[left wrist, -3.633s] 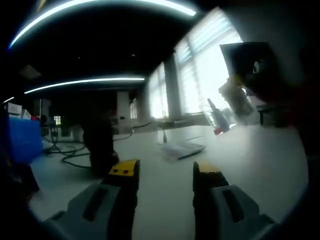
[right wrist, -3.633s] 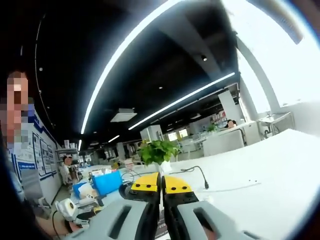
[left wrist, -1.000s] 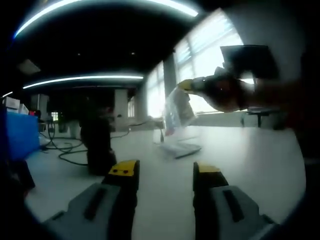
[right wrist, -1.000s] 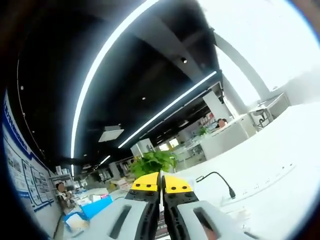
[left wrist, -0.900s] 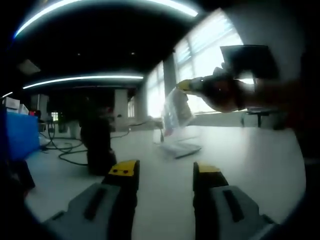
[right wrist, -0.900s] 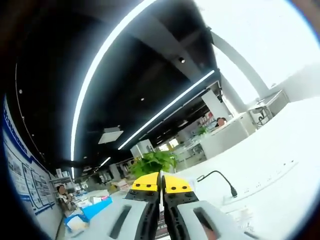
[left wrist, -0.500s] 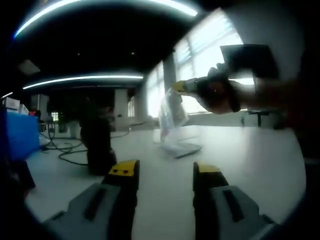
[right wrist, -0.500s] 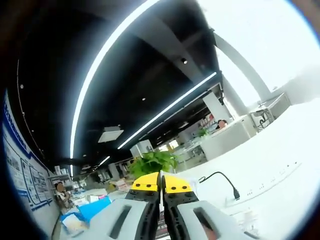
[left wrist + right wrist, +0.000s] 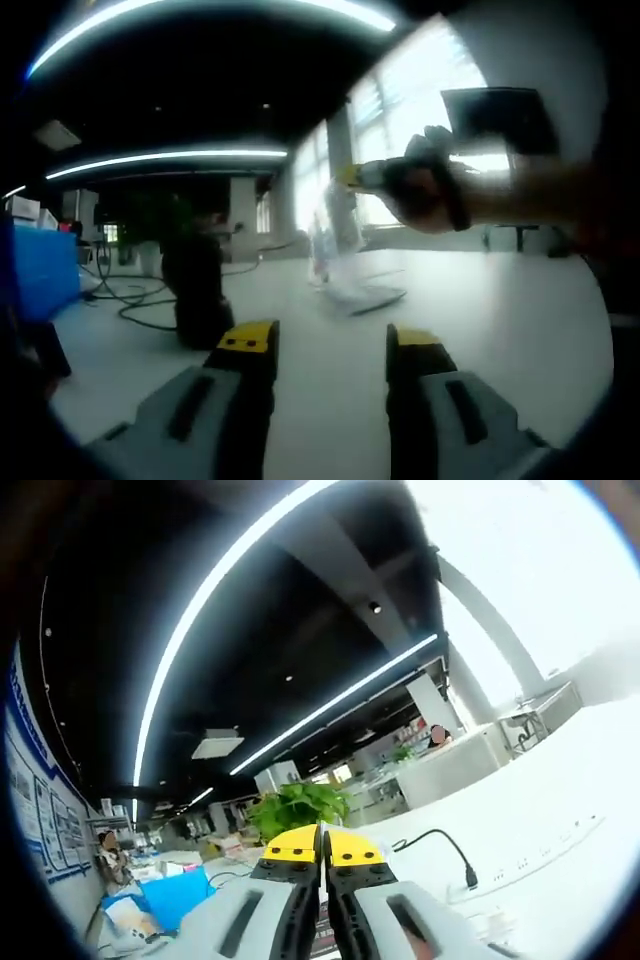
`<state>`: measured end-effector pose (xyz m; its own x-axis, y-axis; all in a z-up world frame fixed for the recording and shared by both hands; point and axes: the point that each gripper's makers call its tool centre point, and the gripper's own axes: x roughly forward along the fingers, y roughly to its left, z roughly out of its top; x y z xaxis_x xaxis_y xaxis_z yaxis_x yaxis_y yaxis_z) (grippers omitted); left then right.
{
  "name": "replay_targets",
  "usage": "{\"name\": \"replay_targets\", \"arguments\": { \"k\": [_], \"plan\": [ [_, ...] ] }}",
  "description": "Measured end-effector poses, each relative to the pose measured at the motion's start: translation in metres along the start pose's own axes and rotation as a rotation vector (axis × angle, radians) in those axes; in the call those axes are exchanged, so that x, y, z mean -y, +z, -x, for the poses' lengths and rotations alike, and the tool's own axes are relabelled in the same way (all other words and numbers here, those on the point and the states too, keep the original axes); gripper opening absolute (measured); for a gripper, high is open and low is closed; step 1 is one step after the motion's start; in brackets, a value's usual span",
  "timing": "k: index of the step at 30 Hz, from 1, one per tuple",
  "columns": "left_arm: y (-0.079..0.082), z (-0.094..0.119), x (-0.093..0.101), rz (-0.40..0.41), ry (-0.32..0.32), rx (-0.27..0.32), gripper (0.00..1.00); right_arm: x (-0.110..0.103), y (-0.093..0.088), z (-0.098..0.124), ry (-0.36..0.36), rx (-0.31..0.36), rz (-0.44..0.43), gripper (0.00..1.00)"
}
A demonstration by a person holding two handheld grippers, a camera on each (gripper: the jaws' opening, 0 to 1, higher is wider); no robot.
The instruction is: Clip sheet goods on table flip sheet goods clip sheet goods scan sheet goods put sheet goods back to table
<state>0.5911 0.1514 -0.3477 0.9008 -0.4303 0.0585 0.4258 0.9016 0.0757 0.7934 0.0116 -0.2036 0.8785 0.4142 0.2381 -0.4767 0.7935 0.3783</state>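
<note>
In the left gripper view my left gripper (image 9: 330,345) is open above the white table (image 9: 500,320), with nothing between its yellow-tipped fingers. My right gripper (image 9: 350,177) comes in from the right, held by a hand (image 9: 430,190). It is shut on a clear sheet-goods bag (image 9: 335,228) that hangs above the table, past the left gripper's tips. In the right gripper view the right gripper (image 9: 322,845) has its jaws pressed together, and a dark strip of the bag (image 9: 320,938) shows low between them.
A black upright device (image 9: 200,290) stands on the table at the left, with cables (image 9: 125,300) and a blue box (image 9: 40,280) beyond it. A flat stack of sheets (image 9: 365,295) lies under the bag. A plant (image 9: 295,810) and a cable (image 9: 440,842) lie ahead of the right gripper.
In the left gripper view the right gripper and the hanging bag have moved left, and the bag has turned more edge-on. The left gripper has stayed open and still.
</note>
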Motion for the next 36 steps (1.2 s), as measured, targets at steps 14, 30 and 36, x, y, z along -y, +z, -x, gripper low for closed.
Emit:
{"name": "replay_targets", "arguments": {
  "k": [14, 30, 36],
  "plan": [
    [0.000, 0.000, -0.001, 0.004, 0.001, 0.002, 0.35, -0.006, -0.021, -0.013, 0.007, -0.013, 0.018, 0.00],
    [0.000, -0.001, -0.001, 0.006, 0.000, 0.002, 0.35, -0.025, -0.029, -0.021, 0.039, 0.013, 0.136, 0.00],
    [-0.001, -0.001, -0.001, 0.006, 0.000, 0.001, 0.35, -0.028, -0.037, -0.024, 0.044, 0.003, 0.132, 0.00]
  ]
}}
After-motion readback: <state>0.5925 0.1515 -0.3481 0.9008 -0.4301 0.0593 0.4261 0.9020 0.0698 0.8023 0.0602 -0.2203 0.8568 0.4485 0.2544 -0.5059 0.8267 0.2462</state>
